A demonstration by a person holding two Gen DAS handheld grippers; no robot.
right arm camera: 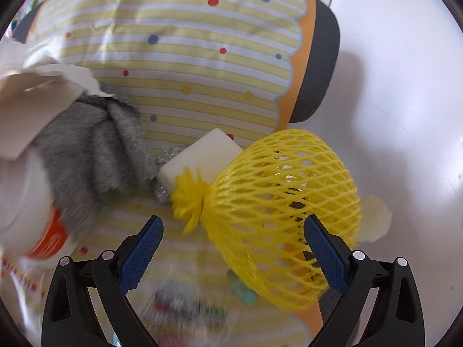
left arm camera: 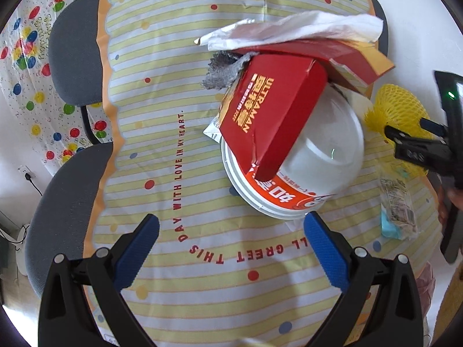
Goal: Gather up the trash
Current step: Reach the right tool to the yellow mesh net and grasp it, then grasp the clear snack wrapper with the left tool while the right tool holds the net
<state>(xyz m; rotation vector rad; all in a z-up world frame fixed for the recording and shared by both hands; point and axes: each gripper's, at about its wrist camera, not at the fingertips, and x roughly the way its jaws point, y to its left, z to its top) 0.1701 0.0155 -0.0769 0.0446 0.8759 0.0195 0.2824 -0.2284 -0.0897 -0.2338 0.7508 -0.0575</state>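
Striped tablecloth (left arm camera: 173,115): one bowl (left arm camera: 324,162), two cartons (left arm camera: 269,115).

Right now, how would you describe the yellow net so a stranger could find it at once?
Start at the white bowl under the red box. On the side away from the chairs lies the yellow net, at the striped cloth's edge. It alone is bright yellow open mesh, rounded like a ball.

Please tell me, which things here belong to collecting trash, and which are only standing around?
Trash to collect: red carton, white bowl, white napkin, yellow net, clear wrapper, and perhaps the grey cloth and white block.

Only around: striped tablecloth, grey chairs.
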